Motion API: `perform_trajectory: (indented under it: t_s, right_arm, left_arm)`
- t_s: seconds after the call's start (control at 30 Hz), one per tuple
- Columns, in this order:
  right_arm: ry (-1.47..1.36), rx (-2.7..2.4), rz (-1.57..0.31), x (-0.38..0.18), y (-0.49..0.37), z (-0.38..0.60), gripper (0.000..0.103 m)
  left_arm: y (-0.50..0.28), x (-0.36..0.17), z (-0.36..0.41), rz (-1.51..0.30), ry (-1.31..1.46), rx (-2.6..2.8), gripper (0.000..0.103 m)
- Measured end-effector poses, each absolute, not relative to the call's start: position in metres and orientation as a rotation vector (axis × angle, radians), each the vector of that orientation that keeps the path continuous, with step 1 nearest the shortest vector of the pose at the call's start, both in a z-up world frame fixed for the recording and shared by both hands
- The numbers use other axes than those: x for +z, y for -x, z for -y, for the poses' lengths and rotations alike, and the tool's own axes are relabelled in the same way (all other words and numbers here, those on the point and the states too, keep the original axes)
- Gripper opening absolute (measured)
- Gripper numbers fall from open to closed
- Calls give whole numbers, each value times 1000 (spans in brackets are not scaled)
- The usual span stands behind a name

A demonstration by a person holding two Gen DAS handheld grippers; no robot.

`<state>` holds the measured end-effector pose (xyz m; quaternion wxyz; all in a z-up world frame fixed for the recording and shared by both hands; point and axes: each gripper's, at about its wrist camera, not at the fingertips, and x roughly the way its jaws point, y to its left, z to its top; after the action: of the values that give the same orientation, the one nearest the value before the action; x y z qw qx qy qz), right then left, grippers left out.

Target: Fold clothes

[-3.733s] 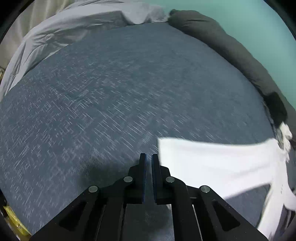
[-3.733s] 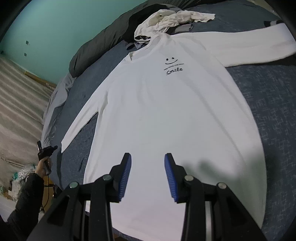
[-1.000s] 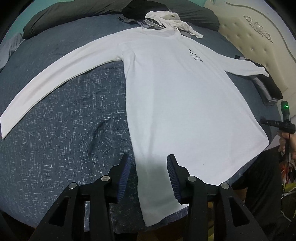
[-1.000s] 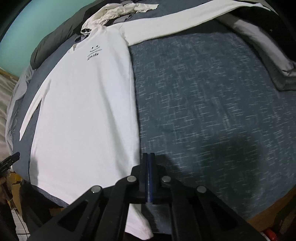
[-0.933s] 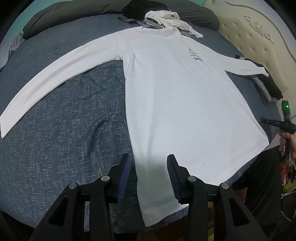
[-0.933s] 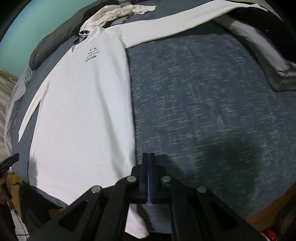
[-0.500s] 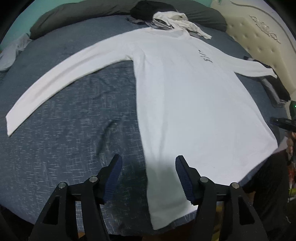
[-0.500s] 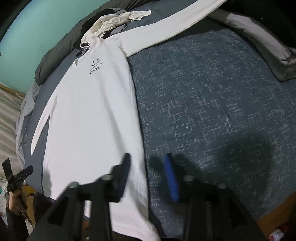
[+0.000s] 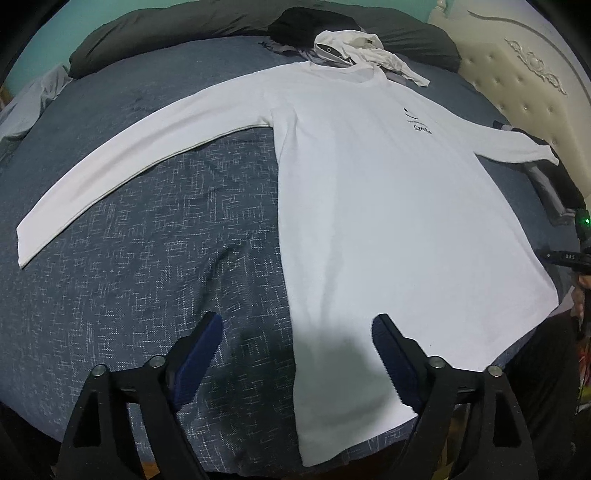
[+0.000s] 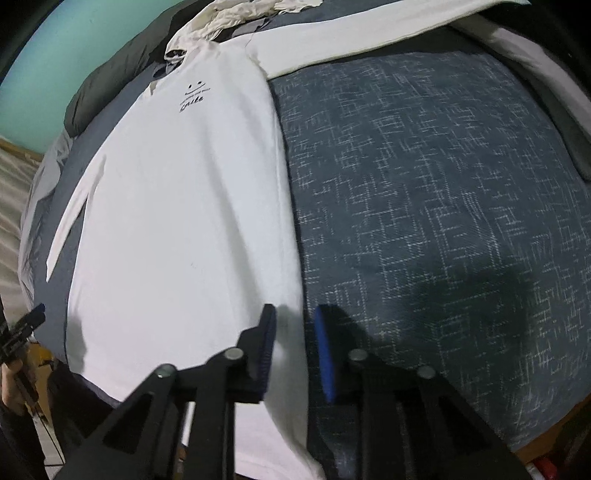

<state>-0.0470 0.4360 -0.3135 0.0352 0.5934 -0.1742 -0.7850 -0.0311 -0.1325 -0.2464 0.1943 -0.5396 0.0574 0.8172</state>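
Observation:
A white long-sleeved shirt (image 9: 388, 206) with a small smile print lies flat, front up, on the blue bed cover (image 9: 147, 258), both sleeves spread out. My left gripper (image 9: 297, 319) hangs over the shirt's lower left side edge; its jaws are opening wide, one on each side of that edge, with no grip. In the right wrist view the shirt (image 10: 177, 221) fills the left half. My right gripper (image 10: 295, 310) is low over its right side edge near the hem. Its jaws are closing with the cloth edge between them, and a gap still shows.
A crumpled white garment (image 9: 354, 48) and a dark duvet (image 9: 177, 26) lie beyond the collar. A cream tufted headboard (image 9: 517, 74) and dark folded clothes (image 9: 554, 192) are on the right. The bed's front edge runs just below both grippers. A person's hand holds each gripper.
The left jaws have spread much wider, in place. The right jaws went from shut to open, then narrowed, and that gripper moved closer to the shirt's right edge.

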Motion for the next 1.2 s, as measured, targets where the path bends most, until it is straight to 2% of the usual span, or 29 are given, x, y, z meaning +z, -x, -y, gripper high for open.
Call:
perform_trajectory:
  t_s: [0.13,0.23,0.53,0.57,0.63,0.77,0.87,0.93,1.03,1.07,1.13,1.2]
  right_arm:
    - [-1833,-2409,475,-314,47,-428,7]
    - [-1833,-2412,450,-313,47,-426,4]
    - [-1781,-2469,498,-301,36,-441,3]
    - [-1775,-2474,497,-300,35,-441,3]
    - [-1764,-2486,499,-298,30,-443,3]
    - [-1782,-2463,527,-307,38,-448,3]
    - [-1763,-2437,627,-310,37,-457,3]
    - [-1729,-2430,708,-308,33,-465,6]
    - [-1722,-2417,698,-302,26,-468,9]
    - [-1727,-2412,684,-299,23,-468,13]
    - [-1736,-2402,657,-295,16,-468,35]
    - [-1740,-2384,658,-295,13,-468,36]
  left_arm:
    - [31,-248,132,-155,1517,2293,88]
    - [31,-249,132,-160,1519,2292,88]
    - [30,-250,131,-171,1519,2291,89]
    - [30,-250,131,-176,1520,2293,90]
    - [30,-250,130,-181,1520,2295,100]
    - [30,-248,128,-173,1514,2290,101]
    - [30,-246,126,-175,1508,2284,102]
    - [29,-245,126,-173,1504,2283,103]
    - [30,-245,128,-170,1502,2284,103]
    - [31,-245,128,-169,1503,2284,103]
    - [32,-246,128,-163,1507,2283,103]
    - [33,-247,129,-157,1509,2281,103]
